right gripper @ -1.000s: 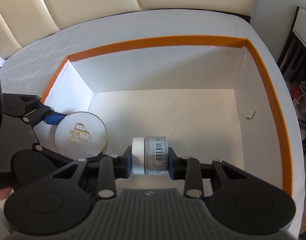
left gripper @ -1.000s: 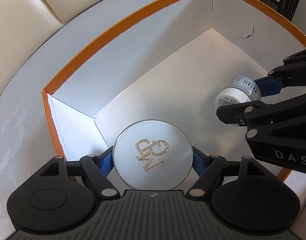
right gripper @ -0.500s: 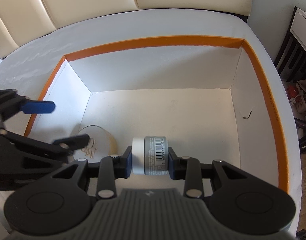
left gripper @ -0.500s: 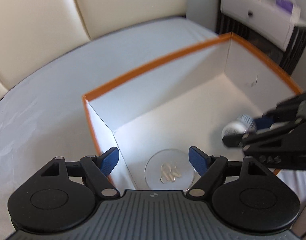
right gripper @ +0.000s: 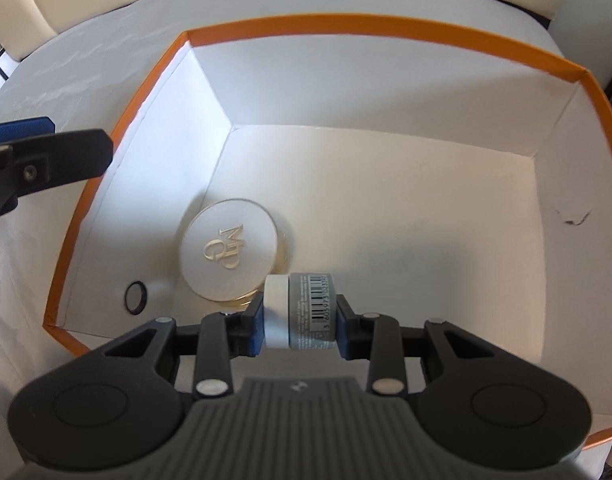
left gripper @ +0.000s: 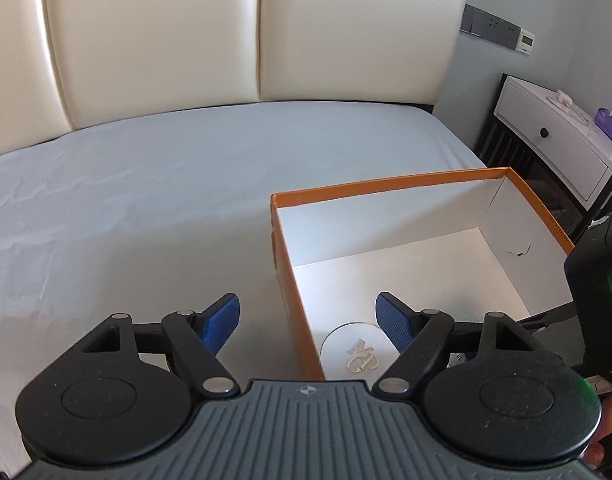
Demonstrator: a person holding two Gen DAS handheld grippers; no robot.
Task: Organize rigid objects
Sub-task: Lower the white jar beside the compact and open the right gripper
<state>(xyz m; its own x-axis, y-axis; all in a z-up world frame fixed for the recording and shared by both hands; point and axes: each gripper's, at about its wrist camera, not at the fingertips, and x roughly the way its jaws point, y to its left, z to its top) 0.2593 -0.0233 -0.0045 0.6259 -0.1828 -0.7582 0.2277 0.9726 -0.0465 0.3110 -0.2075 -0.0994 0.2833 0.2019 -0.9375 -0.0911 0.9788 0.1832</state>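
Inside the orange-rimmed box point(right gripper: 446, 42), near its left wall, a round white compact point(right gripper: 229, 249) with gold lettering is seen lying flat, lid facing up. Just beside it, a small jar point(right gripper: 299, 311) is clamped between the pads of the right gripper point(right gripper: 299, 318); the jar is turned on its side, its axis running left to right, white cap toward the compact and barcode label uppermost. The left gripper point(left gripper: 308, 320) is held spread wide and empty above the box's left wall point(left gripper: 293, 300), over the grey bedsheet point(left gripper: 145, 200).
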